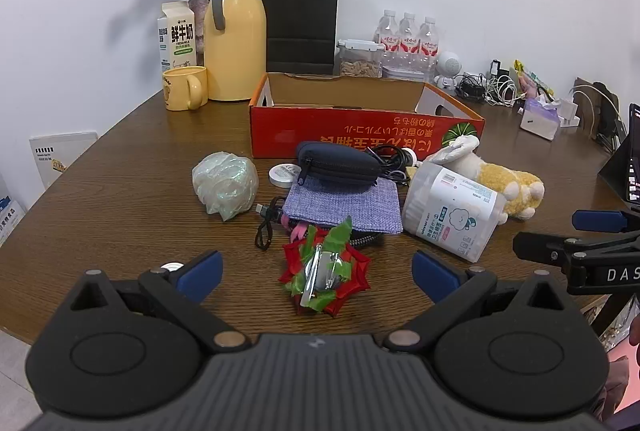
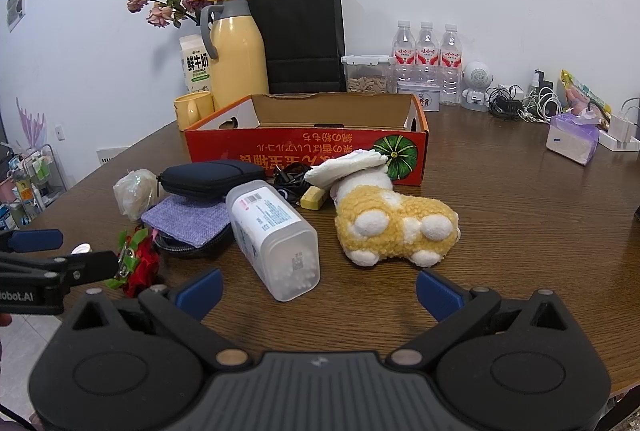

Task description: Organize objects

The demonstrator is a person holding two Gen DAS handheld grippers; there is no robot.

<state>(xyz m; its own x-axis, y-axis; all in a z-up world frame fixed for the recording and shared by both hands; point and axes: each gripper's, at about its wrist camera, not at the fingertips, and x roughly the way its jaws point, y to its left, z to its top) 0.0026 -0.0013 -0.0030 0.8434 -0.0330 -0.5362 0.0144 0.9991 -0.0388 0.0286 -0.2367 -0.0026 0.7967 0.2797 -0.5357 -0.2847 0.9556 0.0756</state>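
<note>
Task looks barely begun: red box [image 2: 304, 147] w/ nothing visible inside, clutter incl. swab jar [image 2: 276, 239], plush toy [image 2: 396, 227] & pouch [image 1: 338, 163] sits on counter [image 1: 120, 191] in front, both hand-held grippers, left [image 1: 318, 271] & right [image 2: 319, 289], wide open, holding nothing.

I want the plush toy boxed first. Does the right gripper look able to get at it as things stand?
Probably yes. The right gripper is open with bare table ahead, and the plush toy lies just beyond; only the cotton swab container sits close on its left.
</note>
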